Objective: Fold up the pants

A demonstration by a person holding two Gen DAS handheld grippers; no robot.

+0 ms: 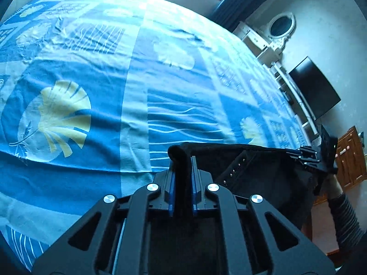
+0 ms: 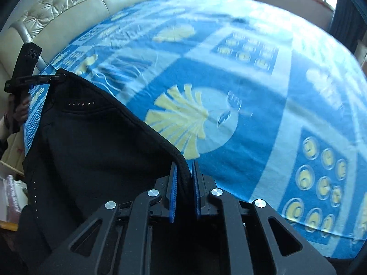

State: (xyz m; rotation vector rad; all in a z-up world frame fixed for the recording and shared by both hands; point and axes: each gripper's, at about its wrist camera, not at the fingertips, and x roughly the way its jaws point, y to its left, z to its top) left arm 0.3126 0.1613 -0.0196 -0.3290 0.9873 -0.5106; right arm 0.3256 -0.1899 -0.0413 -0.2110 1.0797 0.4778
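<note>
**Black pants held up at the bed's edge**

We see the blue patterned bedspread (image 1: 137, 73) spread wide in front of both grippers, reaching to the tufted headboard (image 2: 68, 2). The black pants (image 2: 91, 142) hang in the air at the near edge of the bed, stretched between our two tools. Our left gripper (image 1: 182, 171) is clenched on one end of the waistband, our right gripper (image 2: 184, 183) on the other end. Both point forward over the bed.
</note>
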